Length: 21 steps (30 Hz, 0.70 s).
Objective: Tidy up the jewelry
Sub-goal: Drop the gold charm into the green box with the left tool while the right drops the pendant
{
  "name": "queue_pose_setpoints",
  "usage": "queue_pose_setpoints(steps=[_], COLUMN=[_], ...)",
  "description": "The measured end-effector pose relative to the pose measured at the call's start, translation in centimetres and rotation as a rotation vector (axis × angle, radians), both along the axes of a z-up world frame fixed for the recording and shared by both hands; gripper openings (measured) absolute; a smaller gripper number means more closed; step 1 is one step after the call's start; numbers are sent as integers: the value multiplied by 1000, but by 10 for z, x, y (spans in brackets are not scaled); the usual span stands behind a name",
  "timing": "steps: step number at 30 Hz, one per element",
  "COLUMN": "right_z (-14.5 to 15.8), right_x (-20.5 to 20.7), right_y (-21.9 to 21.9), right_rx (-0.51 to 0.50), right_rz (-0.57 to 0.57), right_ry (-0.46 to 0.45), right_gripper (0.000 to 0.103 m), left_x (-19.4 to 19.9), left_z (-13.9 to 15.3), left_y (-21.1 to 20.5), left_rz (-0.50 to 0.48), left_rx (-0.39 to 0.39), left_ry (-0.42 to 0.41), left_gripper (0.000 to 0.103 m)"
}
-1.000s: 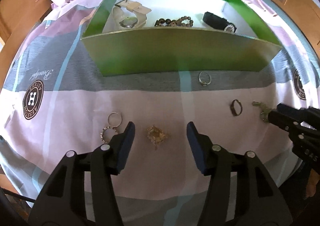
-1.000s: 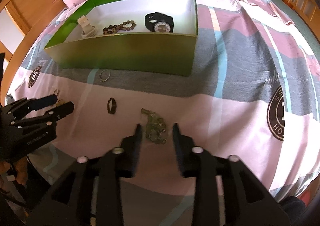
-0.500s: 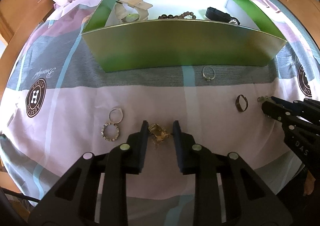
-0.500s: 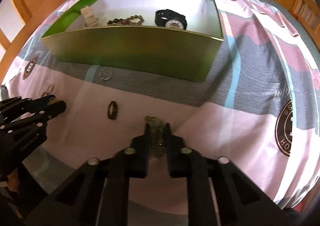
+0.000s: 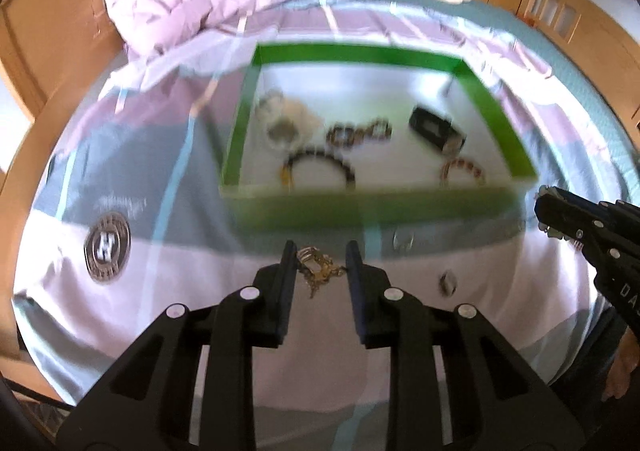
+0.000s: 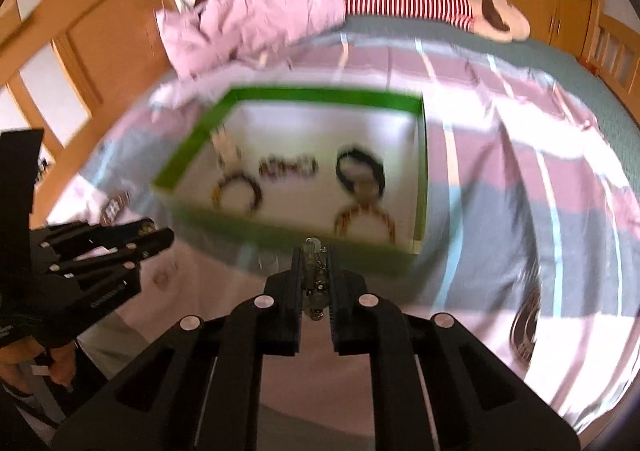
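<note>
Transfer step in hand: left claw (image 5: pixel 320 271) clamped on gold brooch (image 5: pixel 318 271), right claw (image 6: pixel 315 279) clamped on silver chain (image 6: pixel 314 283), both raised short of green box (image 5: pixel 360 207); next, carry over the near wall and release.

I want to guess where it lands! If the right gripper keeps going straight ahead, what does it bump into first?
Probably the near wall of the green box, straight ahead of the right gripper, whose jaws pinch a small chain piece. Depth is blurry, so it might clear the rim.

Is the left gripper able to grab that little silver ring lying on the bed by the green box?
Probably not right now: the left gripper is already shut on a gold jewelry piece. The silver ring lies uncovered nearby, beside the green box.
</note>
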State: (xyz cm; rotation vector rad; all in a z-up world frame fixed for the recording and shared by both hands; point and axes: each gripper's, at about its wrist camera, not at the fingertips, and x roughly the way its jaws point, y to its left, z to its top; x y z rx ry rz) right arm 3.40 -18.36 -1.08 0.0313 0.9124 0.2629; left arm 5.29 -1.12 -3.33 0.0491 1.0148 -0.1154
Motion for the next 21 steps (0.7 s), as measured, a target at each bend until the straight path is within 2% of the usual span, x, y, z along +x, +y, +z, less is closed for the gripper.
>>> queue_pose_setpoints(steps=[5, 9, 13, 14, 15, 17, 19, 21], right_z=[29, 6, -14, -14, -12, -7, -4, -2], right_x=[36, 72, 78, 75, 72, 64, 57, 46], right_y=[-6, -4, 2, 1, -1, -9, -18, -29], right_rx=[13, 10, -35, -23, -13, 5, 24, 60], right_rz=[-36, -55, -48, -46, -48, -68, -73, -89], right_ry=[-65, -10, 23, 19, 13, -13, -16, -6], right_gripper=[11, 11, 13, 20, 35, 48, 49, 49], left_x=[35, 66, 88, 90, 91, 88, 82, 72], left_z=[29, 30, 13, 10, 7, 6, 9, 12], left_y=[-2, -13, -23, -23, -22, -18, -10, 3], left_rz=[-20, -33, -47, -44, -41, -35, -31, -17], left_rx=[-27, -31, -53, -56, -62, -68, -87, -120], left_ry=[-46, -29, 7, 15, 24, 21, 12, 7], left_gripper=[25, 25, 26, 33, 41, 49, 52, 60])
